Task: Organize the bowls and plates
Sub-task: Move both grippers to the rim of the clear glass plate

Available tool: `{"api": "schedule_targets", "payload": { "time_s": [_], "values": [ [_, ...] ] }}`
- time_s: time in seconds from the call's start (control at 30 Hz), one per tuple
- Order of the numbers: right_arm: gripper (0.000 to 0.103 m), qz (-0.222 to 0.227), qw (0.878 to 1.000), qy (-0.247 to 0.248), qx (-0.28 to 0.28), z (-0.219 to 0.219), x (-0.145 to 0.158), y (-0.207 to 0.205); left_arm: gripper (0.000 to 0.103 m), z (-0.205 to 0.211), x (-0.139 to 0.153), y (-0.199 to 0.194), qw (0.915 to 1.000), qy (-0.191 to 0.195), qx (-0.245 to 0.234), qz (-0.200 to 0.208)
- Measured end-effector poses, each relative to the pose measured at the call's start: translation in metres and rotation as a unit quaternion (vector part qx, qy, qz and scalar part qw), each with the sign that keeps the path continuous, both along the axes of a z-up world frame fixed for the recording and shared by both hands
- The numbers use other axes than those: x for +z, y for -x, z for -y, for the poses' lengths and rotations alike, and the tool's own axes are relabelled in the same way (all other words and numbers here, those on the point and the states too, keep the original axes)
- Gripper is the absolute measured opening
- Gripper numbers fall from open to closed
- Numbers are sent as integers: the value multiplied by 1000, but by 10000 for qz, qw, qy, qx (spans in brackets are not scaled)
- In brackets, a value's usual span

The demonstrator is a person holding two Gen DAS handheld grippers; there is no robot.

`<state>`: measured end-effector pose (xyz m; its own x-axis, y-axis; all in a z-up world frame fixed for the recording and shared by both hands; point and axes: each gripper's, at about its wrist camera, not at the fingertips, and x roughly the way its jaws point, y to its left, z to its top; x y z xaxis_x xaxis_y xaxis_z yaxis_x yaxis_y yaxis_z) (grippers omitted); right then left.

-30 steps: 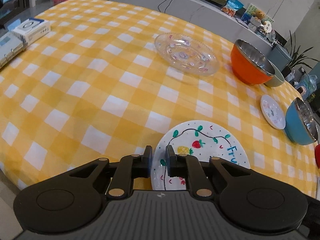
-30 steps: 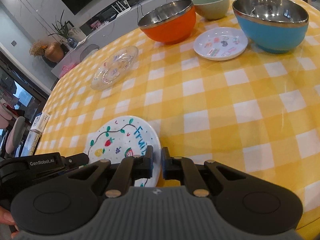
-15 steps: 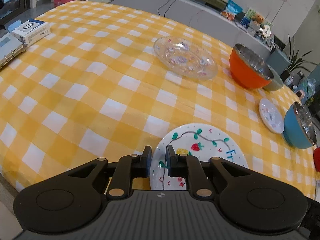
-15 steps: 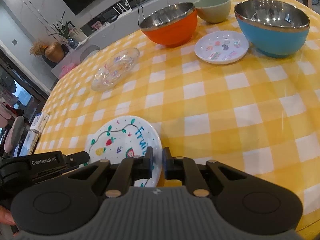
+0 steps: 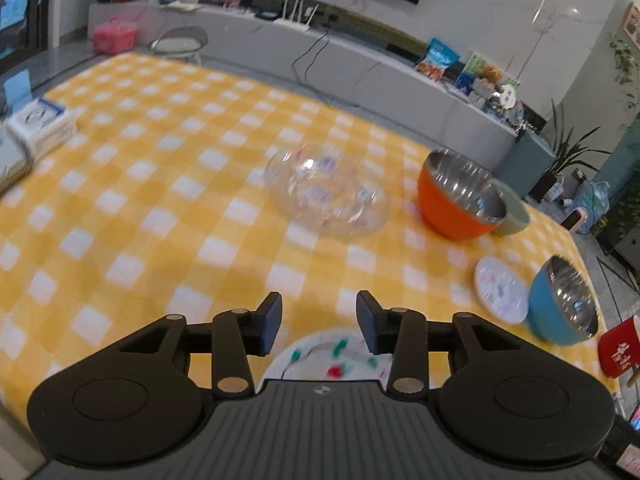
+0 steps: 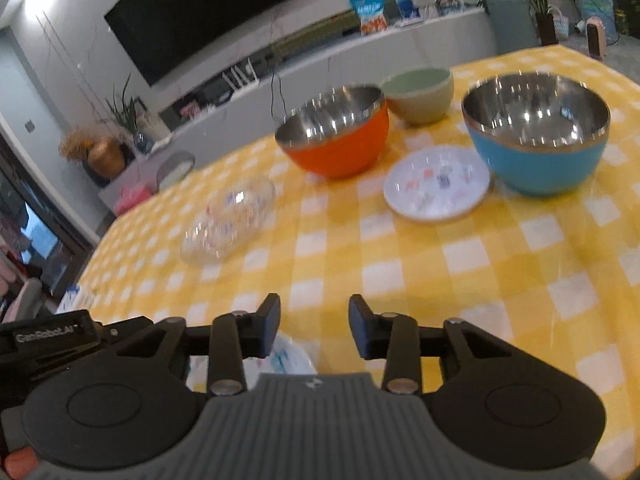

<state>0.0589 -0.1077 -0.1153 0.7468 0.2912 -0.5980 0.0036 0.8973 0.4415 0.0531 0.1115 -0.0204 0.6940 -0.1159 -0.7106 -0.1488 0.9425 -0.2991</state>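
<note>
My left gripper (image 5: 318, 322) is open and empty, raised above the near rim of the white fruit-pattern plate (image 5: 332, 360), which lies on the yellow checked table. My right gripper (image 6: 314, 330) is open and empty too, with the same plate (image 6: 288, 358) below its left finger. A clear glass plate (image 5: 326, 194) (image 6: 228, 220), an orange bowl (image 5: 460, 196) (image 6: 334, 136), a green bowl (image 5: 514, 212) (image 6: 420, 94), a small white plate (image 5: 500, 290) (image 6: 436, 186) and a blue bowl (image 5: 562, 304) (image 6: 538, 132) stand further back.
A white box (image 5: 40, 124) lies at the table's left edge. A red container (image 5: 618, 350) stands at the right edge near the blue bowl. The left gripper's body (image 6: 52, 340) is at the lower left of the right wrist view.
Both grippers were shut on the fruit plate's rim; both have opened, let it go and lifted and tilted up, so the plate now lies below them.
</note>
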Motion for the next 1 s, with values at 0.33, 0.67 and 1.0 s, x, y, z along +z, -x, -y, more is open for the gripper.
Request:
{"api": "schedule_targets", "payload": {
  "time_s": [0.33,0.67,1.0],
  "values": [
    [56,409,9990,-178,-80,-5,12,-32,58,5,26,-54,9974,-427,-249,523],
    [56,393,9986,-326,-162,-18,7,-72,64,-23,9,-83,9961,120,44,876],
    [40,297,9981,-535,-51,-40,-13,-114,63,-48,-26,-103,9954,458,507,670]
  ]
}}
